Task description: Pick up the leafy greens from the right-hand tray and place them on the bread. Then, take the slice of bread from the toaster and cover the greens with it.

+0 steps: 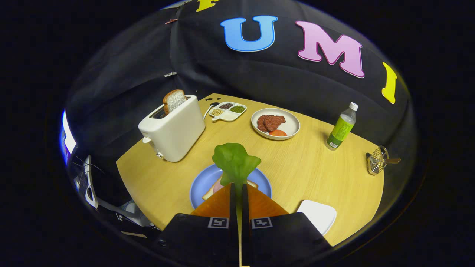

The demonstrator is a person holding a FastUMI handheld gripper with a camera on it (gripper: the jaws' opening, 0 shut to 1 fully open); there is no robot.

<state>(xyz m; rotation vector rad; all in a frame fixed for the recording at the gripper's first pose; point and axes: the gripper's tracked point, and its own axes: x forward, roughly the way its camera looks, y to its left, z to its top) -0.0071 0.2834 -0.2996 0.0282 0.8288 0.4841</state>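
Note:
My gripper (237, 185) is shut on the stem of a green leafy lettuce piece (235, 161), which sticks up just ahead of the fingertips. Below it lies a blue plate (200, 185) with a bread slice (209, 193) and a pink slice of ham on top, partly hidden by the fingers. The leaf hangs above that plate. A white toaster (172, 129) stands beyond and to the left, with a slice of bread (173, 100) poking up from its slot.
A white plate (275, 124) with meat and a tomato slice sits beyond the fingers. A divided dish of grains (227, 111) is behind the toaster. A green bottle (341, 128) and a small wire basket (375, 161) stand to the right. A white tray (317, 215) lies near right.

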